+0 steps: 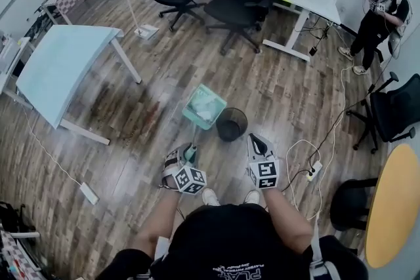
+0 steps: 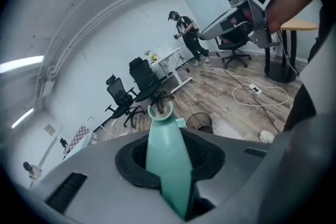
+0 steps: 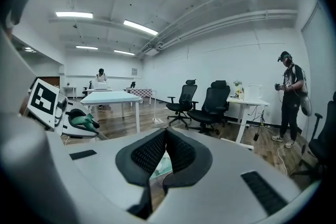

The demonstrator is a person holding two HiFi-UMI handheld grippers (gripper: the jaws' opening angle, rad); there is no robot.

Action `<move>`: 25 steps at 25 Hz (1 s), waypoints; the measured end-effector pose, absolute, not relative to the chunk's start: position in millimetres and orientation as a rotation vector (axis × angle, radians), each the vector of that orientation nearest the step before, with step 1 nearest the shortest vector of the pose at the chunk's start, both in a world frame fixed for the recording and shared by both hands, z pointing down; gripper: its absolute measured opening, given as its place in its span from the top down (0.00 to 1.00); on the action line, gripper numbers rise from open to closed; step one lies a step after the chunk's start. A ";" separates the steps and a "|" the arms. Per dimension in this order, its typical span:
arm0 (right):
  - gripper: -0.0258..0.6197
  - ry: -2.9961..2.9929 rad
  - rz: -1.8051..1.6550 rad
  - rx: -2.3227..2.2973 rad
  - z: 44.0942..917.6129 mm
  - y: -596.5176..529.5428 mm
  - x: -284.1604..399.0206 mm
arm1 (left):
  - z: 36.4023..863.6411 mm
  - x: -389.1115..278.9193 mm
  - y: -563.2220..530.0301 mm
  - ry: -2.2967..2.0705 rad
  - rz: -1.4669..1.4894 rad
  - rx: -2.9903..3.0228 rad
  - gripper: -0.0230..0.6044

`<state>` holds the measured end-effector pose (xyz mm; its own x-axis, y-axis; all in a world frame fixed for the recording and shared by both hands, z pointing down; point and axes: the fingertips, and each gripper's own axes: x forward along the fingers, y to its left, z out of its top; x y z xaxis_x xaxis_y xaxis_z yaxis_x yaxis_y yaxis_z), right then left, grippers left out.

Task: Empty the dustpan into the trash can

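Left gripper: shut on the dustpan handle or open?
Shut on it. The left gripper clamps the teal dustpan handle between its black pads, which press on both sides.

Bright even light, fisheye-warped edges

The mint-green dustpan [image 1: 191,116] is just left of the trash can [image 1: 231,124], its tray tilted and pale scraps [image 1: 207,103] showing inside. Its long handle [image 2: 167,160] runs back into the left gripper [image 1: 189,154], which is clamped on it. The trash can is round black mesh, upright and open-topped on the wood floor [image 1: 131,115].
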<state>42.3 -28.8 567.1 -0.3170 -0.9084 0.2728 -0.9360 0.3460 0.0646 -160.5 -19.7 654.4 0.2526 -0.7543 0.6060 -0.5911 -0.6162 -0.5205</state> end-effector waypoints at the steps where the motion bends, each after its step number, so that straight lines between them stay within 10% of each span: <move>1: 0.92 -2.358 0.150 1.641 565.8 -26.7 43.8 | 654.7 -156.0 -19.8 1.251 -1.303 -2.312 0.80; 25: 0.92 -2.449 0.191 1.459 578.3 -2.9 93.1 | 677.4 -56.6 13.4 0.617 -1.517 -1.939 0.80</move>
<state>93.1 -2.9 578.3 -0.4485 -0.8392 0.3077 -0.8767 0.4801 0.0315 -56.6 13.4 677.4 0.2409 -0.6779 0.6946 0.0009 -0.7155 -0.6986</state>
